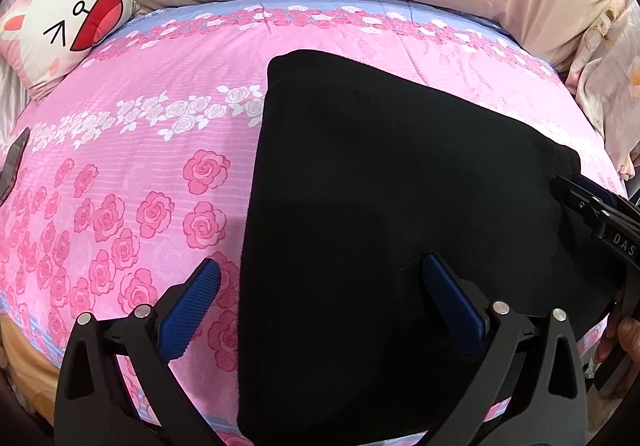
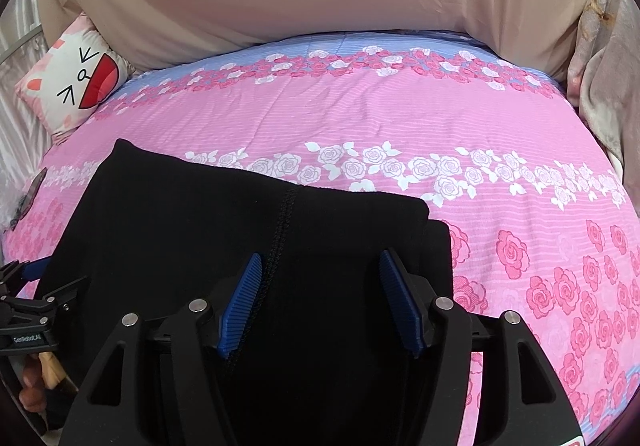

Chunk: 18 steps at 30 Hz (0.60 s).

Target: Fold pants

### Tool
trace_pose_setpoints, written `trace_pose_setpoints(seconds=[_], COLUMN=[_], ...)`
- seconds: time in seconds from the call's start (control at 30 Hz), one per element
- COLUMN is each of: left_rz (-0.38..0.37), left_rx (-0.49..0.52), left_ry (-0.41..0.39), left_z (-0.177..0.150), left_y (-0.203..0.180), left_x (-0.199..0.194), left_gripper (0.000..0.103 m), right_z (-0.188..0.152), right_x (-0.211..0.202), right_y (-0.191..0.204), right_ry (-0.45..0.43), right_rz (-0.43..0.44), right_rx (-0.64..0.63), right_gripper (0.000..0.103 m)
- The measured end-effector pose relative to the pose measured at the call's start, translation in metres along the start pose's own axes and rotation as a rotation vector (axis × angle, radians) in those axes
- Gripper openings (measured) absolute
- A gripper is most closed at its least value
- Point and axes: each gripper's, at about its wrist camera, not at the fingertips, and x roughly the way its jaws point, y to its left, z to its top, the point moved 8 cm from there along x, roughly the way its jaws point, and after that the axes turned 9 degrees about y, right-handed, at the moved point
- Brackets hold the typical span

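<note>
Black pants (image 1: 400, 213) lying folded into a compact block on the pink floral bed (image 1: 132, 173), nearer its front edge. Left hand-held gripper (image 1: 320, 298) spread wide, gripping nothing; right hand-held gripper (image 2: 320, 298) likewise wide over the seam. Best to press layers flat, square the offset right corner, probably a lower layer peeking out. One pair of pants, two grippers, one cat pillow (image 1: 68, 29)
</note>
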Motion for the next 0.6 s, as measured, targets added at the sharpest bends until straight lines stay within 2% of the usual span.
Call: trace_pose_setpoints(seconds=[0.07, 0.13, 0.17, 0.23, 0.3, 0.37, 0.43, 0.53, 0.6], left_rz=[-0.019, -0.006, 0.003, 0.013, -0.006, -0.058, -0.087, -0.108, -0.097], left_rx=[0.001, 0.016, 0.023, 0.032, 0.037, 0.038, 0.013, -0.018, -0.004], left_ry=[0.003, -0.007, -0.019, -0.037, -0.027, 0.015, 0.057, 0.068, 0.068], left_z=[-0.001, -0.005, -0.006, -0.012, -0.017, -0.023, -0.028, -0.028, -0.027], left_y=[0.004, 0.009, 0.012, 0.020, 0.024, 0.025, 0.028, 0.029, 0.026], left_x=[-0.007, -0.019, -0.025, -0.034, -0.035, -0.027, -0.017, -0.013, -0.014], left_gripper=[0.098, 0.098, 0.098, 0.098, 0.098, 0.098, 0.098, 0.098, 0.098], right_z=[-0.002, -0.010, -0.015, -0.027, -0.039, -0.052, -0.063, -0.069, -0.070], right_x=[-0.009, -0.028, -0.038, -0.051, -0.054, -0.052, -0.049, -0.045, -0.041], right_y=[-0.001, -0.014, -0.023, -0.039, -0.050, -0.056, -0.058, -0.057, -0.053], right_ry=[-0.012, -0.051, -0.075, -0.081, -0.058, -0.021, 0.010, 0.026, 0.048], right_rz=[0.019, 0.009, -0.003, -0.010, 0.035, 0.122, 0.195, 0.201, 0.239], right_rx=[0.013, 0.056, 0.080, 0.124, 0.171, 0.220, 0.258, 0.266, 0.275], right_gripper=[0.061, 0.066, 0.072, 0.074, 0.077, 0.081, 0.081, 0.081, 0.086])
